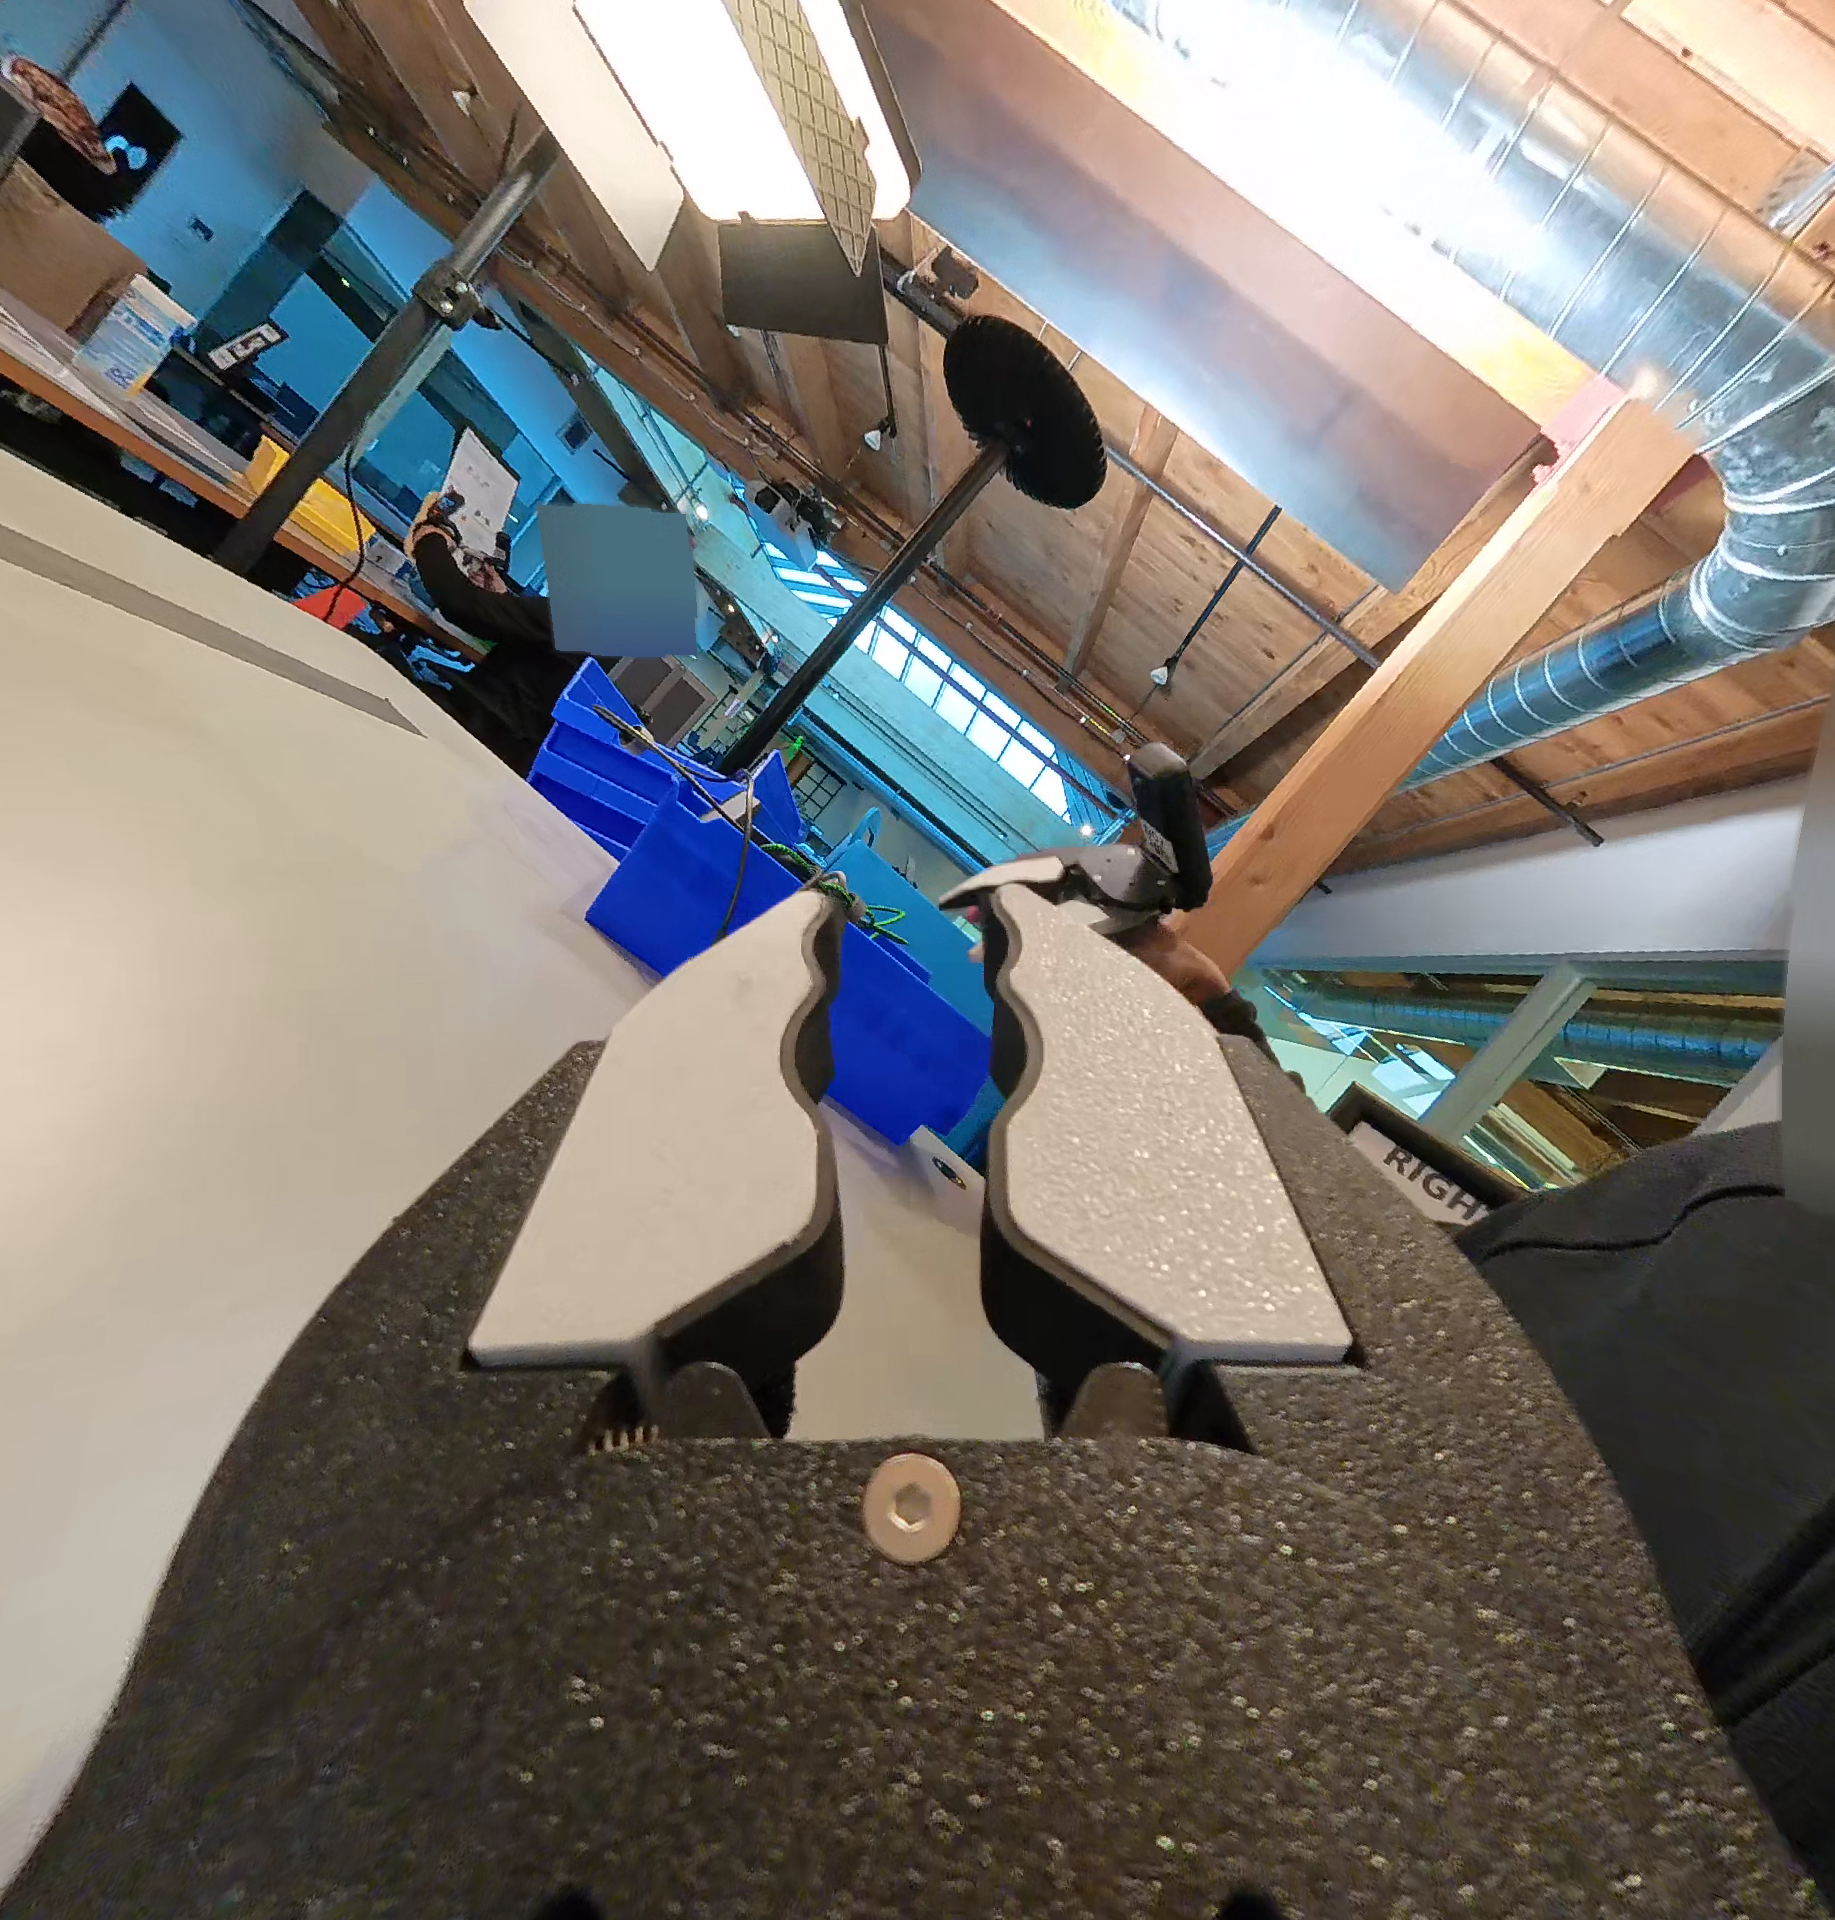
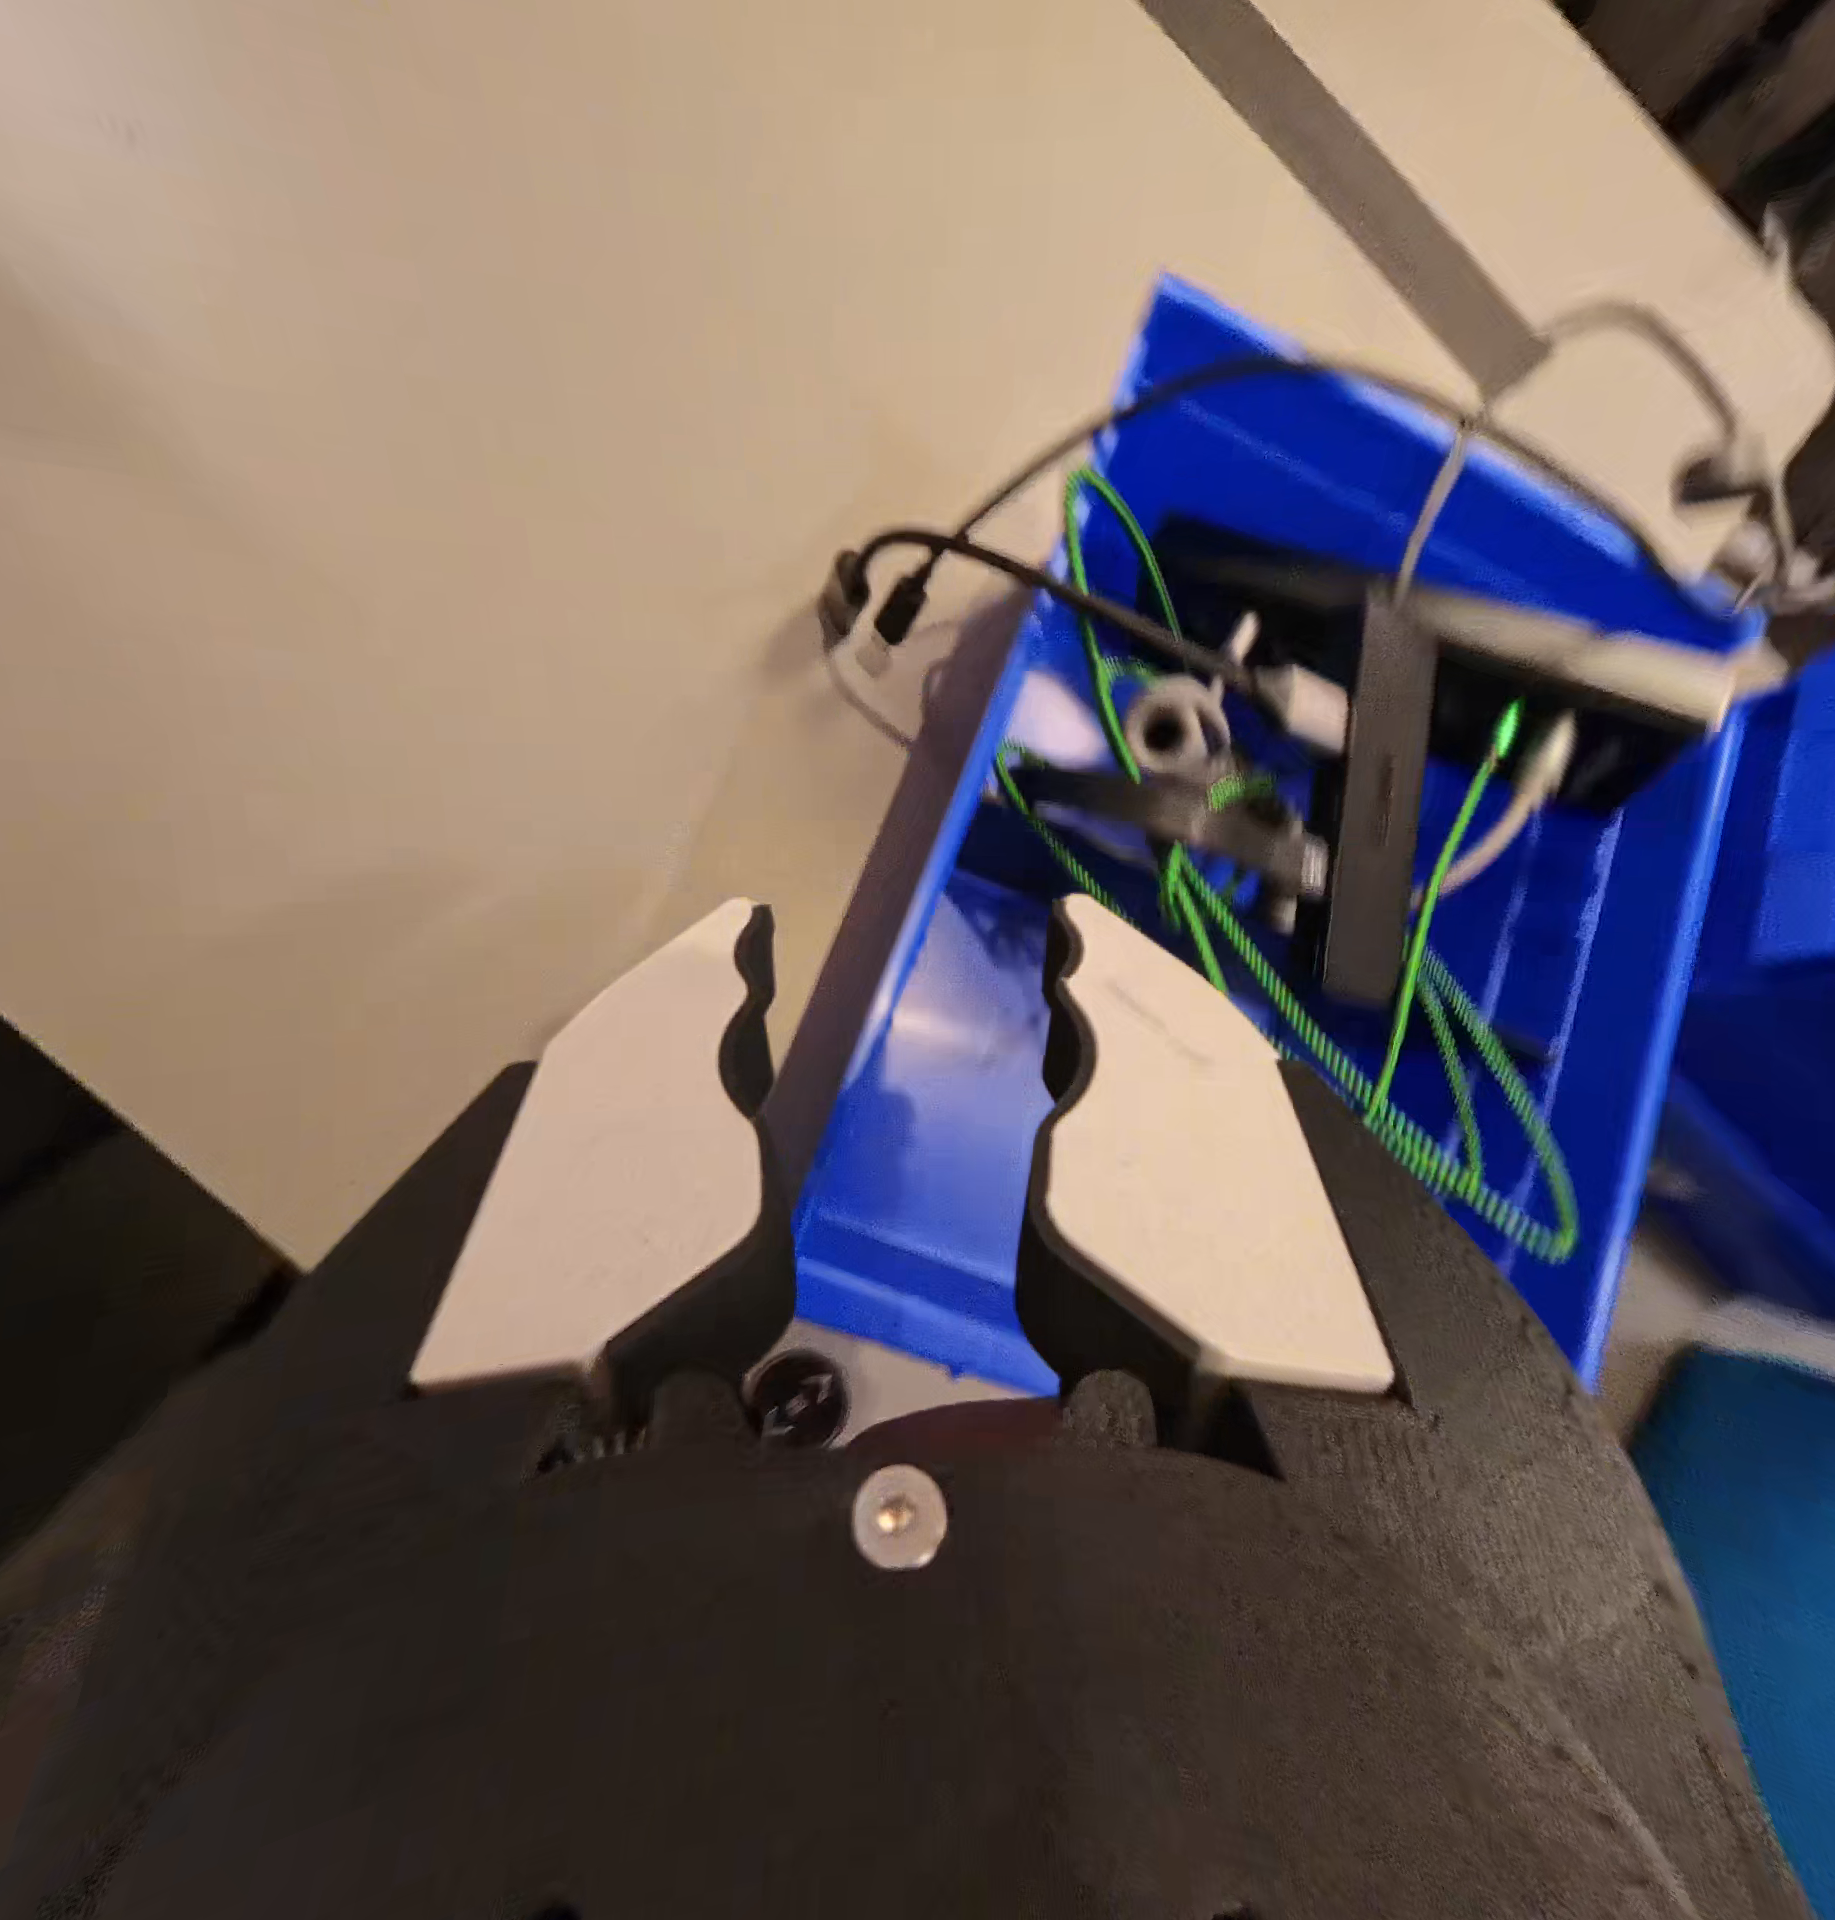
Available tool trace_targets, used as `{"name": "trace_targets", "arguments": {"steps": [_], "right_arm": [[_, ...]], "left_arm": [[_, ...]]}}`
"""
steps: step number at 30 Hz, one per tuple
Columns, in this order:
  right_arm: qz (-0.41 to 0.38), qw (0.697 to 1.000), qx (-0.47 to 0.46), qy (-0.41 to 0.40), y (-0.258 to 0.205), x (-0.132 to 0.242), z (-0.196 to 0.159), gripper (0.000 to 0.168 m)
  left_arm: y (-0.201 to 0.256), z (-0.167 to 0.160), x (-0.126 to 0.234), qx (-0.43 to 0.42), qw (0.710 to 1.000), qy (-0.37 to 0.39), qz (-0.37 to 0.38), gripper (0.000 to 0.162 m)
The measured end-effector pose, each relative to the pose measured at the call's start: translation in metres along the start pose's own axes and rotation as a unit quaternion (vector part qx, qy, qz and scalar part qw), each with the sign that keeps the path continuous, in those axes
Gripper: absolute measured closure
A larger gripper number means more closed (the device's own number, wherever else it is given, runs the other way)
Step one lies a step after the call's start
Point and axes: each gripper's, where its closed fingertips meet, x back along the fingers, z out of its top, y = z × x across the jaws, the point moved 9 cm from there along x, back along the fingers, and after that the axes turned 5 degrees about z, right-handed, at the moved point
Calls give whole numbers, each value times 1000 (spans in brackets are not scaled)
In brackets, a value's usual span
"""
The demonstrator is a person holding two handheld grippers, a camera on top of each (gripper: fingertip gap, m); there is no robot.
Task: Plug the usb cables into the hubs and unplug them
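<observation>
In the right wrist view a blue bin [image 2: 892, 1143] on the white table holds a dark grey hub [image 2: 1380, 800], a lighter hub [image 2: 1578, 649], green braided cables [image 2: 1432, 1091] and grey connectors [image 2: 1173, 727]. A black cable [image 2: 892, 597] hangs over the bin's rim onto the table. My right gripper [image 2: 908, 925] is open and empty, above the bin's near left wall. My left gripper [image 1: 913, 914] is open and empty, tilted up low over the table near the blue bin [image 1: 705, 894]. The right gripper [image 1: 1089, 873] also shows beyond it there.
More blue bins [image 1: 591, 748] stand behind the first one. The white table [image 1: 217, 935] stretches to the left. A black light stand [image 1: 861, 613] rises behind the bins. A person stands far back at a workbench. A teal surface [image 2: 1765, 1558] lies at the lower right.
</observation>
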Motion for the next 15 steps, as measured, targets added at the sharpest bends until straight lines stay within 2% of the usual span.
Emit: {"name": "trace_targets", "arguments": {"steps": [3,6,11,13,15], "right_arm": [[-10,994,112,-8,-3,-27,37,118],[24,981,189,-27,1,-60,64,128],[29,934,282,-217,9,-112,66,132],[11,921,300,-248,12,-125,66,136],[4,920,305,-248,12,-130,71,148]], "left_arm": [[0,-1,0,4,1000,-1,-3,137],[0,-1,1,3,1000,3,-1,137],[-1,0,2,8,1000,8,1,137],[-2,1,2,10,1000,10,2,137],[-2,1,2,14,1000,10,2,137]]}}
